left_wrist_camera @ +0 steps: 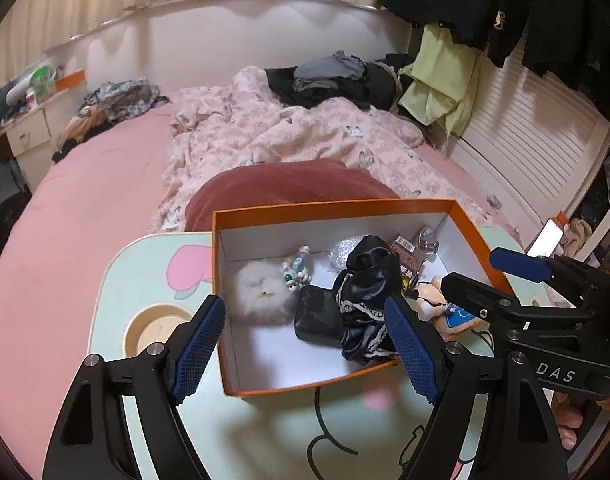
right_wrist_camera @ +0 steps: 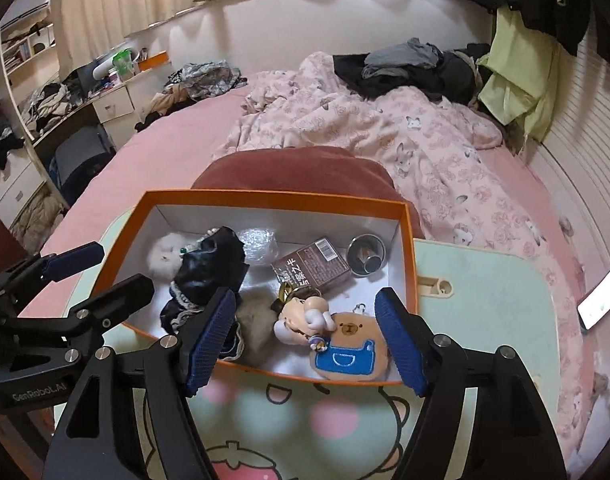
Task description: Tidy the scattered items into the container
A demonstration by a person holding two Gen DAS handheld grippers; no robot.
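An orange box with a white inside stands on a small mint lap table. In it lie a white fluffy pompom, a bead string, a black case, black satin cloth, a brown card pack, a metal cup, a small figure and a bear pouch. My left gripper hangs open over the box's near left part, nothing between its pads. My right gripper is open above the figure and pouch, holding nothing.
The lap table sits on a bed with a pink sheet, a crumpled floral quilt and a dark red cushion right behind the box. A lit phone lies at the right. Clothes are piled at the bed's far end.
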